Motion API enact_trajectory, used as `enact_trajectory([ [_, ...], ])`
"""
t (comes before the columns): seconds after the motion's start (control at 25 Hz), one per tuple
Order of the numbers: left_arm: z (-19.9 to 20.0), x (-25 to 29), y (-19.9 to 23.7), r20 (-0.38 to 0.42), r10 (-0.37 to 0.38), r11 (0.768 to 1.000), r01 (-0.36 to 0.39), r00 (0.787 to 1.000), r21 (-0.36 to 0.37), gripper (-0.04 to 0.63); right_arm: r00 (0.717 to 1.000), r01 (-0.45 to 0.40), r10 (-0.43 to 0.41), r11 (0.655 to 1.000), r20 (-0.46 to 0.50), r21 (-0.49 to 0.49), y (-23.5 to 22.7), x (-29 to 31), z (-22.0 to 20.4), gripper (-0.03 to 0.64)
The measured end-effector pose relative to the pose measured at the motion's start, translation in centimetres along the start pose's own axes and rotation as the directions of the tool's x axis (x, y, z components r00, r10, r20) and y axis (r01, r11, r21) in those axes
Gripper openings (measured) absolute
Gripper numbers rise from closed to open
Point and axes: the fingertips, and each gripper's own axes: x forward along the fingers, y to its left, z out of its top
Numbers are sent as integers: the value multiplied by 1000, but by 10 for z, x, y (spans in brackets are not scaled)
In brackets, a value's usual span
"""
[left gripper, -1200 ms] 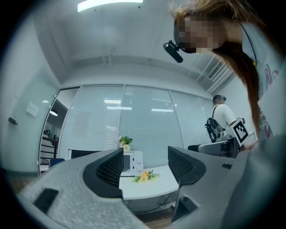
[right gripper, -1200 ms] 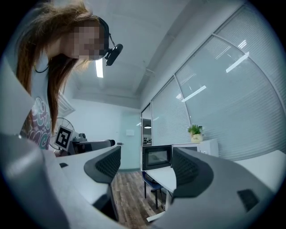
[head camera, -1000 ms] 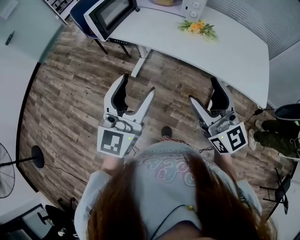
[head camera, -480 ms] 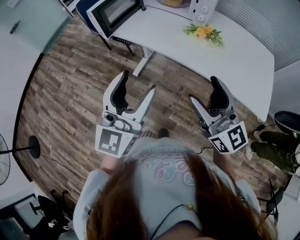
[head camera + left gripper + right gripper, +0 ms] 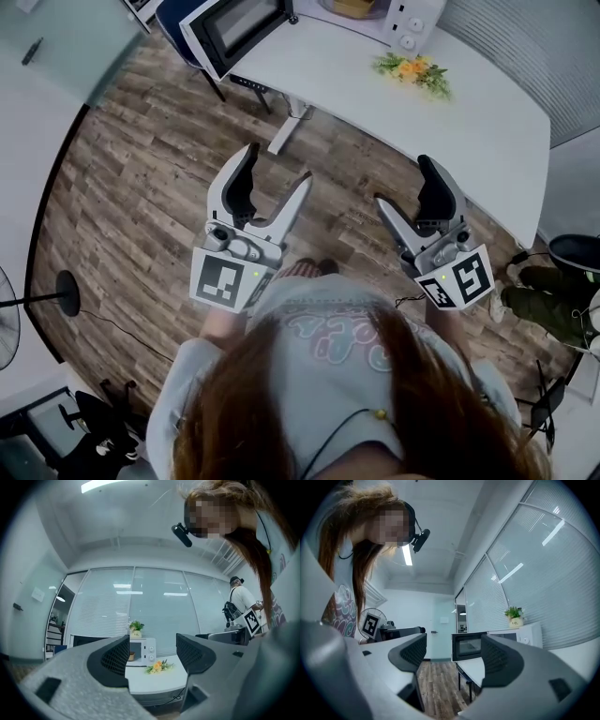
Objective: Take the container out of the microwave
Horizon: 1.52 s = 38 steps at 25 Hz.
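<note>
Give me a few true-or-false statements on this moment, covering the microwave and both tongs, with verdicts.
1. The microwave has its door open. True.
2. The left tongs hold the container. False: their jaws are apart and empty, and the container sits inside the microwave.
3. Flowers lie on the white table near the microwave. True.
4. The right tongs are shut. False: their jaws are apart with nothing between them.
5. Both tongs are over the table. False: they are over the wooden floor, short of the table.
</note>
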Motion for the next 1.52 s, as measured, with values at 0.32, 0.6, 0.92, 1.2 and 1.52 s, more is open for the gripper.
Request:
enact_trajectory([
  [0.32, -4, 6, -3, 4, -22, 1000, 22, 1000, -1, 281, 1000, 17, -17, 1000, -11, 2, -7, -7, -5, 347],
  [0.6, 2, 16, -10, 18, -29, 1000, 29, 999, 5, 281, 1000, 16, -16, 1000, 3, -8, -16, -11, 2, 347],
  [0.92, 4, 7, -18, 10, 11, 1000, -11, 1000, 15, 281, 1000, -20, 20, 1000, 3, 19, -18, -16, -4, 347],
  [1.2, -12, -11, -4, -43, 73, 997, -74, 996, -26, 281, 998, -65, 65, 998, 5, 26, -8, -5, -9, 347],
  [1.52, -7, 6, -14, -11, 21, 1000, -21, 1000, 22, 281, 999, -52, 52, 998, 2, 16, -14, -2, -13, 347],
])
